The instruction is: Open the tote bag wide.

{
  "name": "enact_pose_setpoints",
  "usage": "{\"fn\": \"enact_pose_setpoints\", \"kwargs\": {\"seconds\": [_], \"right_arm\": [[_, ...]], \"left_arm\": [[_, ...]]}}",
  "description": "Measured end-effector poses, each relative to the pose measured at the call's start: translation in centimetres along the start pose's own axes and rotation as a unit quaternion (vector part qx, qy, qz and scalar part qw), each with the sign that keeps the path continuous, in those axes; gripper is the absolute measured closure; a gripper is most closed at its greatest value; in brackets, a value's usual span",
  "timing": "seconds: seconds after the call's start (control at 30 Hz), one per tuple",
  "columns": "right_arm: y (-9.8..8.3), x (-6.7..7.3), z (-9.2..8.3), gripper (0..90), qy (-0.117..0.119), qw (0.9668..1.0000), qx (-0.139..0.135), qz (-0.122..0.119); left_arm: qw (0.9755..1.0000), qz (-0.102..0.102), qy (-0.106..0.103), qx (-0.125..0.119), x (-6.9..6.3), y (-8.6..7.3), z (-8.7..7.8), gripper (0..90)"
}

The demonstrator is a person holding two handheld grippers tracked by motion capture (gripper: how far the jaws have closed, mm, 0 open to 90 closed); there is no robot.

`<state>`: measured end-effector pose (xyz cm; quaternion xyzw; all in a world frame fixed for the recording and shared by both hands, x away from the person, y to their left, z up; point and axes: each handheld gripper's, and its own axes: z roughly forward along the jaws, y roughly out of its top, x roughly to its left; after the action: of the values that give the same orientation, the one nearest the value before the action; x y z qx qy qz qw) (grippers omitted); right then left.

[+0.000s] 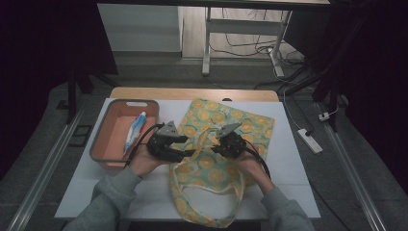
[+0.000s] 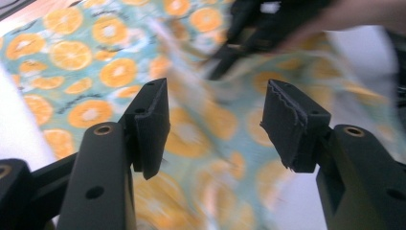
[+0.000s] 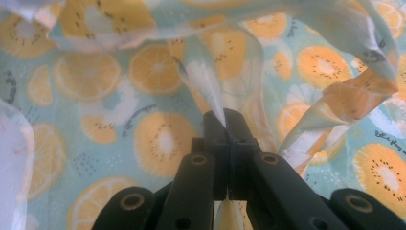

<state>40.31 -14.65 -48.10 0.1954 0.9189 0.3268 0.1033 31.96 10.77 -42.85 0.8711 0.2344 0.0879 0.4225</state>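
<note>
A cloth tote bag [image 1: 231, 125] printed with orange slices on pale green lies flat on the white table, its handles [image 1: 211, 190] looping toward the near edge. My right gripper [image 1: 217, 143] is shut on a fold of the bag's fabric [image 3: 210, 91] near its mouth, lifting it slightly. My left gripper [image 1: 185, 151] hovers just left of it over the bag's left edge, jaws wide open with nothing between them; in its own view the bag [image 2: 91, 72] lies blurred beneath the left gripper [image 2: 215, 120], and the right gripper [image 2: 253, 33] shows ahead.
A grey-rimmed orange bin [image 1: 102, 139] stands at the table's left, with a white toothpaste tube [image 1: 135, 130] lying inside. The white table top [image 1: 293, 159] extends bare to the right of the bag. A desk frame and cables are on the floor beyond.
</note>
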Motion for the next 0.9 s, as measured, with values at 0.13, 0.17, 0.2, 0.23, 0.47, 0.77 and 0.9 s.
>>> {"fn": "enact_pose_setpoints", "kwargs": {"seconds": [0.13,0.17,0.2,0.23,0.47,0.77,0.9], "right_arm": [[0.0,-0.7,0.0,89.7,0.007,0.9998,-0.010,0.018],[0.0,-0.7,0.0,89.8,0.006,0.9998,-0.011,0.017],[0.1,-0.8,0.0,89.7,0.006,0.9998,-0.012,0.017],[0.1,-0.8,-0.1,89.8,0.006,0.9997,-0.012,0.019],[-0.2,-1.1,-0.6,89.7,0.005,0.9994,-0.020,0.029],[-0.4,-1.4,-0.9,89.7,0.001,0.9991,-0.025,0.035],[-0.5,-1.8,-1.4,89.7,0.000,0.9986,-0.032,0.042]], "left_arm": [[0.9972,0.045,-0.043,0.041,-3.0,-0.4,1.9,44.3],[0.9961,0.052,-0.051,0.050,-3.7,-0.4,2.8,44.0],[0.9943,0.061,-0.060,0.064,-4.3,-0.4,3.9,43.4],[0.9928,0.068,-0.064,0.075,-4.9,-0.3,5.0,42.7],[0.9867,0.075,-0.094,0.108,-6.7,-0.1,10.8,41.7],[0.9829,0.081,-0.108,0.125,-7.7,-0.3,14.2,69.6],[0.9807,0.094,-0.107,0.134,-8.2,-0.6,14.5,88.8]]}}
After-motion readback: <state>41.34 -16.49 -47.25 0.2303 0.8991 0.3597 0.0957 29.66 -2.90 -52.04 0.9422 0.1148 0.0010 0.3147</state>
